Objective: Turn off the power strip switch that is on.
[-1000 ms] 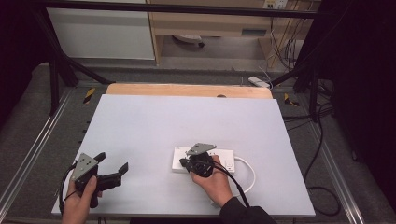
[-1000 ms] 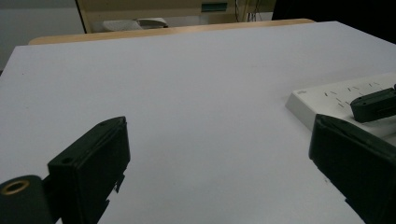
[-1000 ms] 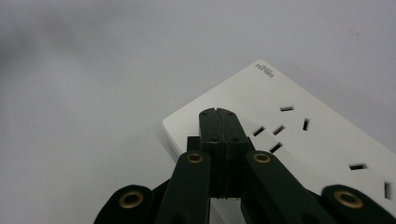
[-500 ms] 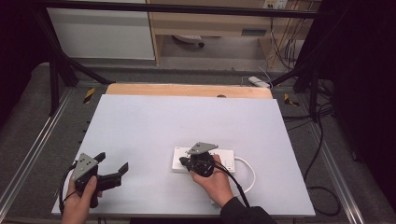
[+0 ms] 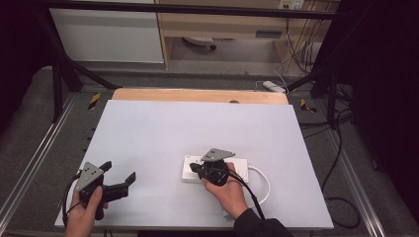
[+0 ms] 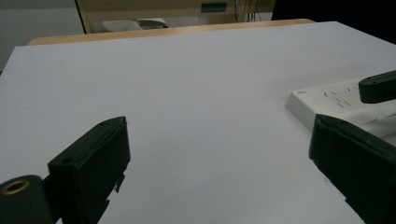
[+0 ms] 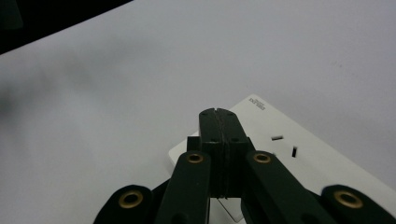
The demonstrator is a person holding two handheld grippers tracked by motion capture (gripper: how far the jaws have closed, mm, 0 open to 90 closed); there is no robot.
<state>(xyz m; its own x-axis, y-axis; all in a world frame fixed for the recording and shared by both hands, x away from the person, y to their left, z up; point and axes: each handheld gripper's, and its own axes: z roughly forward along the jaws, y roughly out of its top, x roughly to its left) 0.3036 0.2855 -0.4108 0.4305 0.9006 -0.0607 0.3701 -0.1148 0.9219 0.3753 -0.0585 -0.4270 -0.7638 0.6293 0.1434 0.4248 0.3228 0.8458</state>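
Note:
A white power strip (image 5: 237, 164) lies flat on the white table top (image 5: 197, 123), right of the middle and near the front, and its white cable (image 5: 262, 180) loops off to the right. My right gripper (image 5: 193, 169) rests low over the strip's left end. Its jaws are shut tight together with nothing between them (image 7: 218, 115), above the strip (image 7: 303, 156) beside a socket's slots. My left gripper (image 5: 118, 171) is held at the front left, well apart from the strip. Its jaws stand wide open and empty (image 6: 219, 135). The strip (image 6: 334, 100) and the right gripper's tip (image 6: 378, 86) appear at that view's right.
A wooden strip (image 5: 197, 95) runs along the table's far edge. Metal rails (image 5: 44, 153) flank the table on both sides. Black cables (image 5: 341, 197) lie on the floor at the right. A shelf unit (image 5: 222, 29) stands beyond the table.

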